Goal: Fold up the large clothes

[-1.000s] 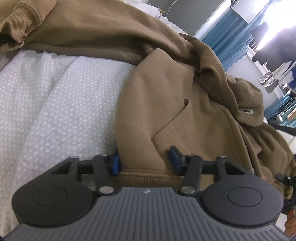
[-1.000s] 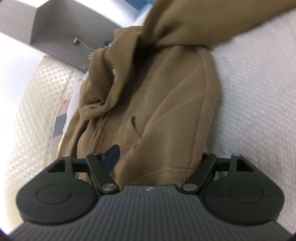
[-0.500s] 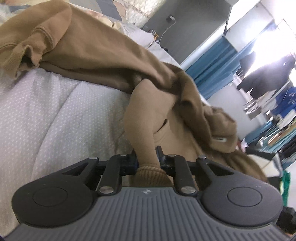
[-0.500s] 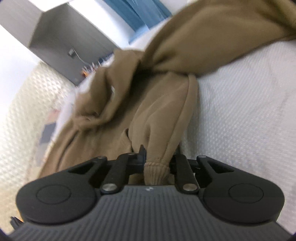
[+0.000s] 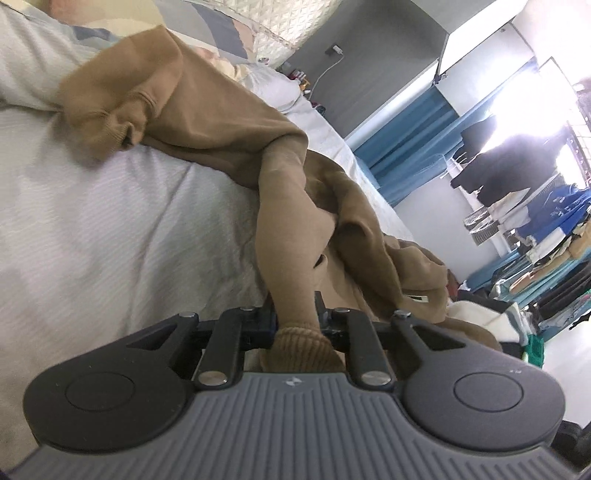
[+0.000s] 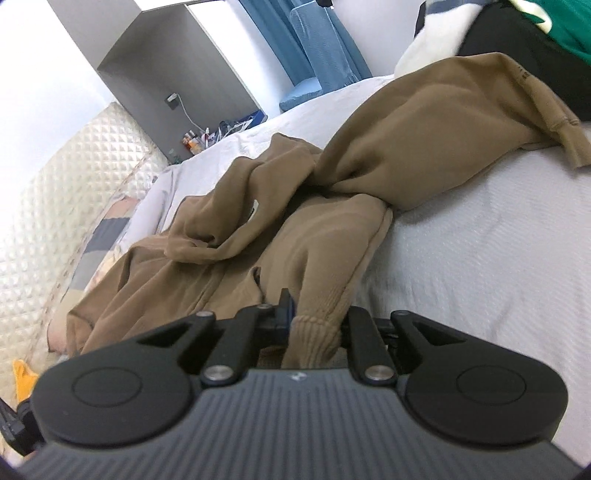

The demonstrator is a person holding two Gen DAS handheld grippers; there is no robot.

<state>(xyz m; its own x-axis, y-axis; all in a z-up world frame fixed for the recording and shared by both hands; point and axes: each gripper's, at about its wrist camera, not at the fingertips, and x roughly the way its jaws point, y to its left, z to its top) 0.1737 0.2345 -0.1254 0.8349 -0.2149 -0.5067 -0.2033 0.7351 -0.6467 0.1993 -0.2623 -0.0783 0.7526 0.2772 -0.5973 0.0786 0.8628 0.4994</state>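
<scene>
A large brown hoodie [image 5: 295,206] lies crumpled on a bed with a white cover [image 5: 110,229]. My left gripper [image 5: 295,321] is shut on the ribbed hem [image 5: 299,347] at one bottom corner and lifts it off the bed. In the right wrist view the hoodie [image 6: 317,236] spreads away from me, one sleeve [image 6: 461,122] stretched to the far right. My right gripper [image 6: 314,317] is shut on the ribbed hem [image 6: 314,339] at the other bottom corner, raised above the bed cover [image 6: 480,266].
A quilted cream headboard [image 6: 55,221] and patterned pillow [image 6: 107,236] lie at the bed's head. A grey cabinet [image 6: 177,66] and blue curtains [image 5: 413,144] stand behind. Other clothes, black and green [image 6: 535,33], lie at the bed's far side; a clothes rack [image 5: 546,229] stands beyond.
Both grippers went from open around the hem to shut on it. Both have since lifted, pulling the hoodie's bottom corners up off the bed.
</scene>
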